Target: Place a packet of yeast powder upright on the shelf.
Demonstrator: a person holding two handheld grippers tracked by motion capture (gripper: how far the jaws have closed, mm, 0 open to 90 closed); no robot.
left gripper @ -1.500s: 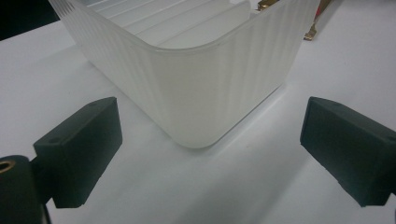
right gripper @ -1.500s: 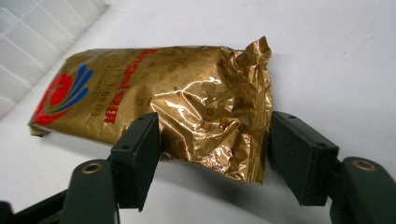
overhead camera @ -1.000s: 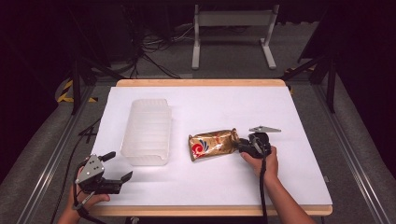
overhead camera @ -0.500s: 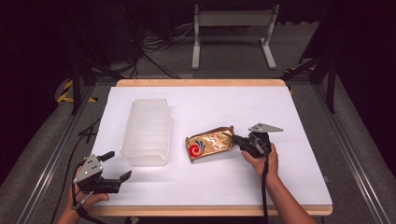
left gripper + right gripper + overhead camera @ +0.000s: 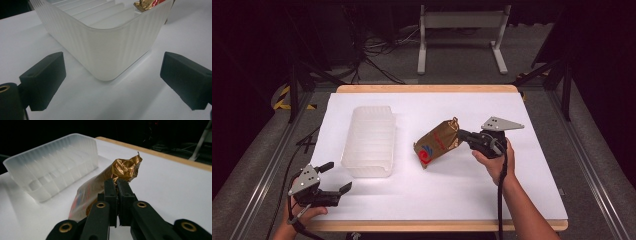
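Note:
A gold foil snack bag (image 5: 438,143) with a red swirl hangs tilted above the white table, its printed end low and to the left. My right gripper (image 5: 463,135) is shut on the bag's crimped top edge (image 5: 126,170), the jaws having just closed on the foil. A ribbed translucent plastic bin (image 5: 369,140) stands left of the bag and holds nothing I can see. My left gripper (image 5: 338,179) rests open near the table's front left corner, its fingers (image 5: 43,78) spread toward the bin's near corner (image 5: 107,52) without touching it.
The white sheet (image 5: 532,165) covers a wooden table with its front edge close to both hands. A metal stand (image 5: 459,25) and cables lie on the dark floor beyond the far edge. Open room lies right of and in front of the bag.
The right gripper has risen with the snack bag, which went from lying flat on the table to hanging tilted in the air. The left gripper has stayed where it was.

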